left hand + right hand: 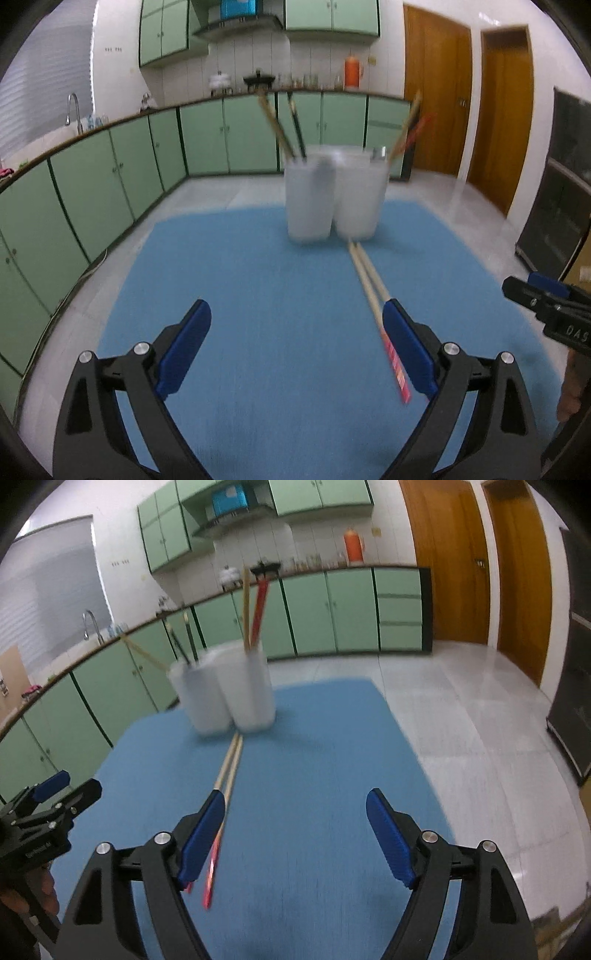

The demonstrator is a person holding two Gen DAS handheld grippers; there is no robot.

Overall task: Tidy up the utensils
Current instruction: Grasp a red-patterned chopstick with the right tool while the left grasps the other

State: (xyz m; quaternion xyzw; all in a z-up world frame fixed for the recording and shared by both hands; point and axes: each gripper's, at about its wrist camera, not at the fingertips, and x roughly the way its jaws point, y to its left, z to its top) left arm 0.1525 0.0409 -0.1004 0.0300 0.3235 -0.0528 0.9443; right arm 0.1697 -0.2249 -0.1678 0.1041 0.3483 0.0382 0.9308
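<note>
Left gripper [296, 331] and right gripper [295, 821] released, chopsticks [369, 284] between, 2 white cups [334, 195] beyond.

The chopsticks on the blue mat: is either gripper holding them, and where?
No. The chopsticks lie free; left gripper and right gripper are open.

Dim indoor light, motion blur on cups [334, 195], perhaps window-lit, fisheye-curved dark edges

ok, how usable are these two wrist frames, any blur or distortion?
Left wrist: white cups and loose chopsticks motion-smeared, counter line bowed by the fisheye. Right wrist: same smear on the cups, sharper blue-padded tongs.
</note>
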